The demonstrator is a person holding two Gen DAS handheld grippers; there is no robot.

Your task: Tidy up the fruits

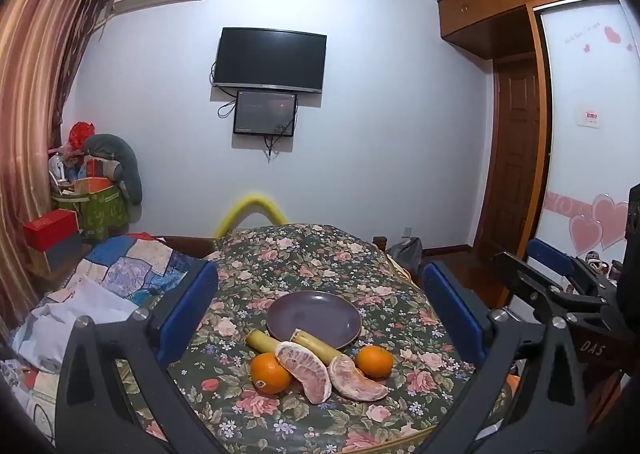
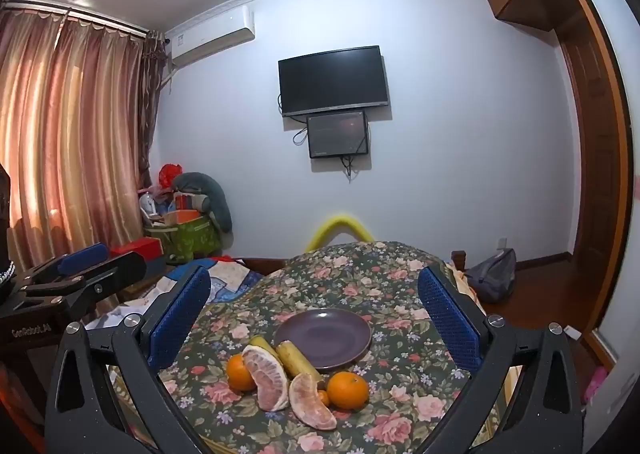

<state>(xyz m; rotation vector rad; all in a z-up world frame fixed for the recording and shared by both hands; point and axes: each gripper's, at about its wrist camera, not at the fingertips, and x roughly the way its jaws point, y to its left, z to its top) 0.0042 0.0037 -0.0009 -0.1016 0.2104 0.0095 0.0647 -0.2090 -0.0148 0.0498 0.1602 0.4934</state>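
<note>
A purple plate (image 1: pixel 314 312) (image 2: pixel 325 334) lies bare on the floral tablecloth (image 1: pixel 288 254). Just in front of it are two yellow-green stalk pieces (image 1: pixel 261 340) (image 2: pixel 297 360), two peeled pomelo segments (image 1: pixel 306 370) (image 2: pixel 269 378) and two oranges, one on the left (image 1: pixel 270 372) (image 2: pixel 239 372) and one on the right (image 1: pixel 374 361) (image 2: pixel 347 390). My left gripper (image 1: pixel 319 286) is open, its blue pads (image 1: pixel 188 310) framing the fruit from a distance. My right gripper (image 2: pixel 313 282) is likewise open and holds nothing. Neither touches any fruit.
A bed with a patchwork quilt (image 1: pixel 132 266) lies left of the table. A yellow foam arch (image 1: pixel 256 206) rises behind the table's far edge. A grey backpack (image 2: pixel 494 274) sits on the wooden floor at right, near a wardrobe (image 1: pixel 516 134). Boxes (image 1: pixel 50 230) are stacked by the curtain.
</note>
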